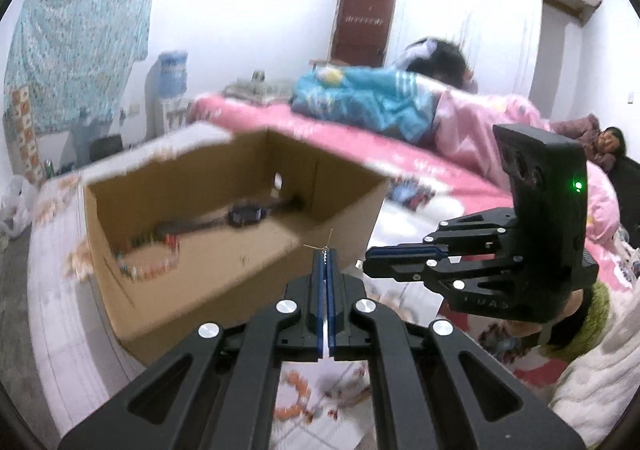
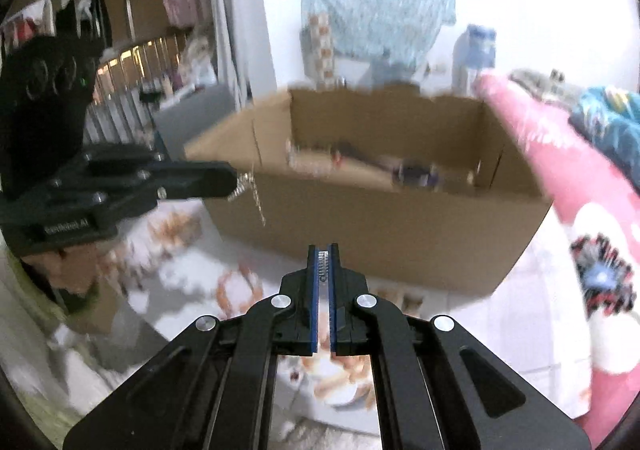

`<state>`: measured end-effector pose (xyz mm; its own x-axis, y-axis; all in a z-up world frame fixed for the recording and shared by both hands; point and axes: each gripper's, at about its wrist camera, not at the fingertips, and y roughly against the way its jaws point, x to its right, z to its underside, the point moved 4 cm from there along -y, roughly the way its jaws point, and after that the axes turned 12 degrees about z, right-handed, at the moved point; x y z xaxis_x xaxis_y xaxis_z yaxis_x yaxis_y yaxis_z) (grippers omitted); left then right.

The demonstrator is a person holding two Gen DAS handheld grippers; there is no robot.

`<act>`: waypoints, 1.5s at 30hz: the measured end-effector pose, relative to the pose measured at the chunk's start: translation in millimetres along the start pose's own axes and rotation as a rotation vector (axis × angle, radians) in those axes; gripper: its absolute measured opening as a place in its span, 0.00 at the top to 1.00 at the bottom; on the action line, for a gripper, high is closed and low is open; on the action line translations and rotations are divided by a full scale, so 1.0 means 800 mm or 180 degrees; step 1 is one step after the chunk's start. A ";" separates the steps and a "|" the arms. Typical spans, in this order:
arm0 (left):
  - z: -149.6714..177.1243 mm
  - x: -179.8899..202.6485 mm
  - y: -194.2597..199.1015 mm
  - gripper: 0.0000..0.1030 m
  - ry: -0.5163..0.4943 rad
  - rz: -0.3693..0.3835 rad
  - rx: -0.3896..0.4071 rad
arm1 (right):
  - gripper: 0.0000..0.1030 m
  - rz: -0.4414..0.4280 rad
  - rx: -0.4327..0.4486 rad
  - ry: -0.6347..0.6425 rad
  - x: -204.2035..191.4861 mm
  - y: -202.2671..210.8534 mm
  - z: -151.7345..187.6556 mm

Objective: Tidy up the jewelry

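The left hand-held gripper (image 1: pixel 325 262) is pinching a thin chain (image 2: pixel 252 190) just short of the cardboard box (image 1: pixel 224 218); it risks slipping onto the bed (image 1: pixel 400 218). The right hand-held gripper (image 2: pixel 323 256) is nipping something small, unidentifiable.

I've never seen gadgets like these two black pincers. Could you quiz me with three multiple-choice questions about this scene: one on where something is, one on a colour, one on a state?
1. Where is the bead bracelet?
A inside the cardboard box
B on the pink blanket
C hanging from a pincer

2. What colour are the finger pads?
A red
B blue
C green

3. How does the left gripper stand?
A wide open
B shut on a thin chain
C out of sight

Answers: 1 A, it lies on the box floor; 2 B, blue strips line the fingers; 3 B, the chain pokes from its tips.
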<state>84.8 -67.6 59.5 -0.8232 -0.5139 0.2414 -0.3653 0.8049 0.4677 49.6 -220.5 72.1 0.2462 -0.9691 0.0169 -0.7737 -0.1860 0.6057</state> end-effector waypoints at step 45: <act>-0.023 -0.079 0.000 0.46 0.0488 -0.0568 0.0013 | 0.51 -0.0168 0.0345 -0.1087 0.086 0.009 -0.046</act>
<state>145.0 -40.5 60.0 -0.6699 -0.6871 0.2815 -0.5012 0.6981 0.5112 82.3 -282.6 106.7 0.0925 -0.9526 -0.2900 -0.8271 -0.2356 0.5103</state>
